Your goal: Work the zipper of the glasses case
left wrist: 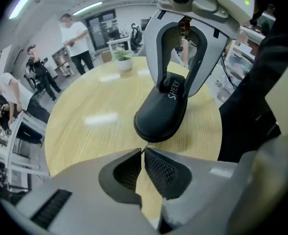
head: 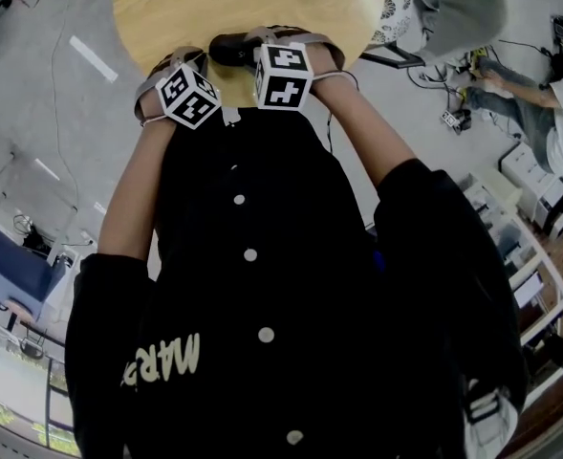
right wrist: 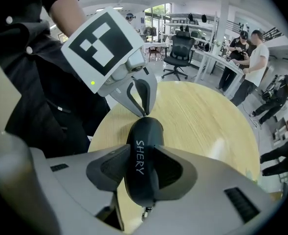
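The black glasses case, lettered SHERY in white, lies on the round wooden bench, close to the edge nearest the person. The right gripper is clamped across the case's middle, with one of its fingers pressed to each long side and the lettering showing between them. At the end of the case away from that grip, the left gripper has its fingers brought together tip to tip. They pinch the thin metal zipper pull that sticks out from the case's rim, and the body of the case lies just beyond those fingertips. A second small metal piece hangs from the case's opposite end, below the right gripper's fingers. Both grippers point steeply down at the case, and their marker cubes sit side by side above it in the head view. Beyond the case, on the far part of the bench, stands a small potted plant. Further off from the case, people stand about the room.
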Demonstrator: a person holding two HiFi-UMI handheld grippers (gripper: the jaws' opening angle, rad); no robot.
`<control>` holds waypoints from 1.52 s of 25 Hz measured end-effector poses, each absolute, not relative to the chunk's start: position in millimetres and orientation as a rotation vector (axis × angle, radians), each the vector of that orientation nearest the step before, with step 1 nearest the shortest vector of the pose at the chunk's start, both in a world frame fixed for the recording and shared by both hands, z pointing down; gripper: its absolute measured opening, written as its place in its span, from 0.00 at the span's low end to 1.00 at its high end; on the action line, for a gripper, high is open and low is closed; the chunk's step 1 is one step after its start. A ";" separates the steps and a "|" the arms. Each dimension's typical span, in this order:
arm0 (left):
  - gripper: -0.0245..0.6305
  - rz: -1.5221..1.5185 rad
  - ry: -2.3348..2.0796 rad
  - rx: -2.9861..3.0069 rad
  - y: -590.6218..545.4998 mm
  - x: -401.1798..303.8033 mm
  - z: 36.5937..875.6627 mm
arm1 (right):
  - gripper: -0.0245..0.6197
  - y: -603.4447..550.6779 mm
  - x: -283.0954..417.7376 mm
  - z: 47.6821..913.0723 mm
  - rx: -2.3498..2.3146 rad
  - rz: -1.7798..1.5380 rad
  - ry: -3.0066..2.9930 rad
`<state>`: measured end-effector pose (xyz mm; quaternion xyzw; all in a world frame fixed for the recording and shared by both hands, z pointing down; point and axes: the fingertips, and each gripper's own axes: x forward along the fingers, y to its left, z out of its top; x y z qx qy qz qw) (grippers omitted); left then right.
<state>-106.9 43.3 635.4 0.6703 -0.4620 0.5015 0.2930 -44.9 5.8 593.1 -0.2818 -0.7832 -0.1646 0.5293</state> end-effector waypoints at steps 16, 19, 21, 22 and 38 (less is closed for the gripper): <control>0.07 1.804 -0.754 2.184 6.0 -111.9 630.9 | 0.29 3.1 -40.7 588.8 -0.655 -0.395 -1.890; 0.07 1.840 -0.676 2.246 -2.4 -107.7 627.3 | 0.29 2.8 -40.6 589.0 -0.641 -0.394 -1.905; 0.07 1.865 -0.625 2.274 -5.2 -106.2 630.6 | 0.29 2.2 -39.3 589.5 -0.629 -0.388 -1.913; 0.07 1.878 -0.600 2.286 -6.4 -105.3 631.9 | 0.29 2.1 -38.8 589.6 -0.623 -0.387 -1.914; 0.08 1.999 -0.547 2.449 -17.3 -94.3 618.8 | 0.29 5.8 -31.6 584.9 -0.490 -0.243 -2.030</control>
